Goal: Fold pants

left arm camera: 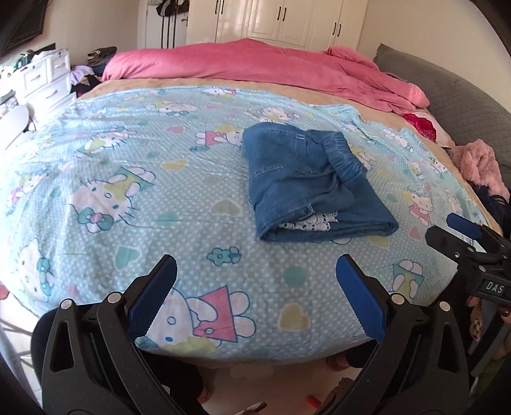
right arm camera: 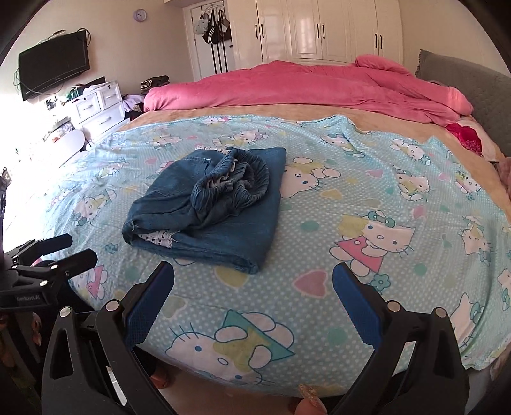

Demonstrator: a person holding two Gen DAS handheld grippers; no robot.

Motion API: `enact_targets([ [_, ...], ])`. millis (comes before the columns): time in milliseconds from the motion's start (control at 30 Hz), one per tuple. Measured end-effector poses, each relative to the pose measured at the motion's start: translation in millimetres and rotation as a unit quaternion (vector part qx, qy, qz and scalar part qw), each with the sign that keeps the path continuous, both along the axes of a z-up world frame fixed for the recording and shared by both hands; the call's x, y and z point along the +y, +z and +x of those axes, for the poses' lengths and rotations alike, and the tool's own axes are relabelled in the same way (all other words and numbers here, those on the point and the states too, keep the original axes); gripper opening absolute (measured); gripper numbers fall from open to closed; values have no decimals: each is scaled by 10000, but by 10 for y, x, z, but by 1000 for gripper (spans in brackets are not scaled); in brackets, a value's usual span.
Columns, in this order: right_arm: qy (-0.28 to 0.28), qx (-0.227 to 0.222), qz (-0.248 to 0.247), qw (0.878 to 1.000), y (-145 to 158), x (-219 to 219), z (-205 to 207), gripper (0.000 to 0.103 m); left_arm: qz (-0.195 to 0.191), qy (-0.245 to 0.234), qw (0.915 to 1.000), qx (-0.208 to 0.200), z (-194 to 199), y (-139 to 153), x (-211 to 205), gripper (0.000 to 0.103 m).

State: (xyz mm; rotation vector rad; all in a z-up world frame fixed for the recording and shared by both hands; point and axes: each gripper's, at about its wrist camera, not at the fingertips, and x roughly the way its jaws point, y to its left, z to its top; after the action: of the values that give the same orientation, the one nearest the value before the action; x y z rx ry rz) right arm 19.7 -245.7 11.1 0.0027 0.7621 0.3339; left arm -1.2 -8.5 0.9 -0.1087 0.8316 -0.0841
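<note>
Light blue cartoon-cat sheet [right arm camera: 367,198] covers the near part of the bed; beyond it lies a tan blanket [right arm camera: 287,110], then a crumpled pink duvet [right arm camera: 303,86] along the far edge. Grey headboard [right arm camera: 472,79] stands right of the sheet. White wardrobe [right arm camera: 319,30] behind the duvet; white drawer unit [right arm camera: 99,105] and wall-mounted TV [right arm camera: 52,70] left of the sheet.

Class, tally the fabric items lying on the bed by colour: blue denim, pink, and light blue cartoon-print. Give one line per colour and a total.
Blue denim: 1, the folded jeans
Pink: 1, the pink duvet
Light blue cartoon-print: 1, the cartoon-print sheet
Total: 3
</note>
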Motion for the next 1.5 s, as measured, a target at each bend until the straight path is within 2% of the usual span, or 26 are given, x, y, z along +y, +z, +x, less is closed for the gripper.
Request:
enact_targets([
  [933,-17,115,58,9999,-30,-38,33,99,-64,23,10000,36,-12,24,6,94],
  [1500,-73,127,48,9999,-42,-72,36,99,85,154,9998,111,19,-7,2,94],
])
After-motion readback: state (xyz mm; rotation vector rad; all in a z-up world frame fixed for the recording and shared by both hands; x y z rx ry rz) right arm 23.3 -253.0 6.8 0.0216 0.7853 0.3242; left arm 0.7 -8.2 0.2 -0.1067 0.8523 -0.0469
